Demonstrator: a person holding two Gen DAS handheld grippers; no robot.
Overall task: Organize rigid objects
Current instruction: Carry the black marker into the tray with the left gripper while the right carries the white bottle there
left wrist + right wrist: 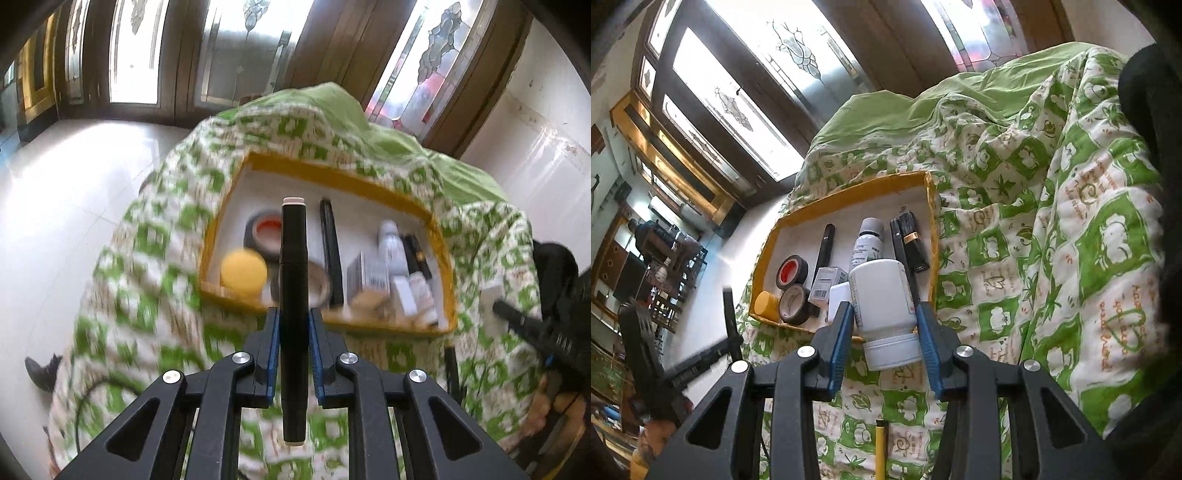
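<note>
The left gripper (293,325) is clamped almost fully closed on a slim black marker pen with pale end caps (293,295), its blue pads pressing the barrel on both sides so the pen stands lengthwise between them. The right gripper (886,328) is partly closed around a white plastic bottle with a white screw cap (882,299), cap end toward the camera.

Beyond both lies a shallow white tray with a yellow rim (849,192), resting on a green-and-white patterned quilt (1052,221). In the tray sit two black tape rolls (792,271), a yellow round lid (766,304), a grey-capped spray bottle (868,240) and small boxes (the left wrist view is blurred, so these are perhaps cartons).
</note>
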